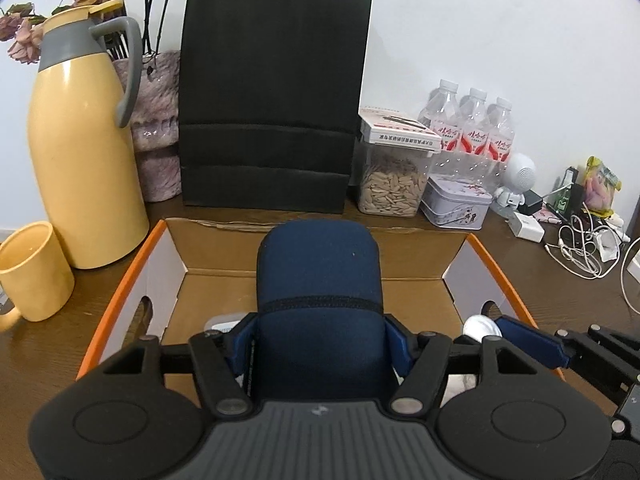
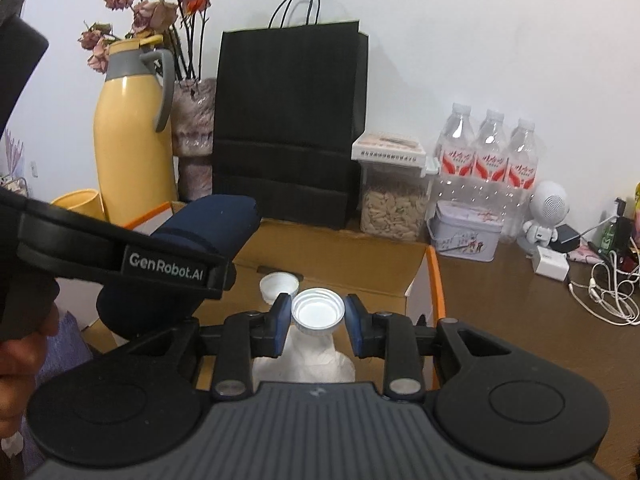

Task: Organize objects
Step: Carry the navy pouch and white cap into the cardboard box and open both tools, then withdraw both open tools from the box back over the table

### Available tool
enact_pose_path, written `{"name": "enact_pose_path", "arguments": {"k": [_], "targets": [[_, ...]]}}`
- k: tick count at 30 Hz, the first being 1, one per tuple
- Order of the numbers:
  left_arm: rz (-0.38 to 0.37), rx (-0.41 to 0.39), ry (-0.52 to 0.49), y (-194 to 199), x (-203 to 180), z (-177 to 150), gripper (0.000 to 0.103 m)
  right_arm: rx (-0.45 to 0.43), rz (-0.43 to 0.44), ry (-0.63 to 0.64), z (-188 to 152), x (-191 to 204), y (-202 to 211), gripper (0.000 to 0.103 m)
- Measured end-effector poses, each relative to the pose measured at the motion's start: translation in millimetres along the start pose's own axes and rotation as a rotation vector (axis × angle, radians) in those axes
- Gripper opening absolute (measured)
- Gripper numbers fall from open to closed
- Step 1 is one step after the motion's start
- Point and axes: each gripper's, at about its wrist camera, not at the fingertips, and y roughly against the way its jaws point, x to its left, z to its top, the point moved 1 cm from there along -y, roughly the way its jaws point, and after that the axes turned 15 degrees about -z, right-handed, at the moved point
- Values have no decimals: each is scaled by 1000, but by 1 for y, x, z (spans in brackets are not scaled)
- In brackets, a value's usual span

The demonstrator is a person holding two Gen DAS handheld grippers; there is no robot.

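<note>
Left gripper (image 1: 320, 340): clamped on the navy pouch (image 1: 320, 292), one blue pad on each side of it; held above the box (image 1: 456, 248) interior.
Pouch: navy, rounded, zip seam across its middle; points away from the left camera toward 12 o'clock. In the right view it crosses from 9 o'clock, raised above the box floor.
Right gripper (image 2: 318, 314): narrow gap, set around the silver cap (image 2: 318, 311); pads sit close at both sides of the cap. Whether they press on it cannot be told.
Silver cap: round, open side up, directly between the right fingers; over a white crumpled item (image 2: 308, 360) in the box. In the left view it shows at 3 o'clock, beside a blue pad of the right gripper.
White cap (image 2: 279, 283): open side up, on the box floor, just beyond the silver cap toward 11 o'clock.
Box: open cardboard, orange rim, white side flaps with cut-outs; on a brown table (image 1: 520, 264).
Bag (image 1: 272, 100): black paper, upright behind the box at 12 o'clock.
Jug (image 1: 84, 148): yellow with grey handle, at 10 o'clock; yellow mug (image 1: 32, 272) beside it.
Jar (image 1: 394, 172): clear, holds seeds, at 1 o'clock, next to a tin (image 1: 456, 202) and three bottles (image 1: 472, 124).
</note>
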Motion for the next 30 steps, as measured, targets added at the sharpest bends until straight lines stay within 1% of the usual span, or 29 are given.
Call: {"name": "enact_pose_path", "arguments": {"k": [1, 2, 3, 4, 10, 20, 30], "targets": [[16, -3, -7, 0, -1, 0, 79, 8, 2, -2, -1, 0, -1, 44], [43, -5, -17, 0, -3, -1, 88, 17, -6, -9, -1, 0, -2, 57], [63, -6, -26, 0, -4, -2, 103, 21, -16, -15, -1, -1, -2, 86], [72, -14, -33, 1, -5, -2, 103, 21, -24, -15, -1, -2, -2, 103], [64, -42, -27, 7, -4, -2, 103, 13, -36, -15, -1, -2, 1, 103], [60, -54, -23, 12, -4, 0, 103, 15, -38, -7, -1, -1, 2, 103], [26, -113, -39, 46, -10, -4, 103, -45, -40, -2, 2, 1, 30, 103]]}}
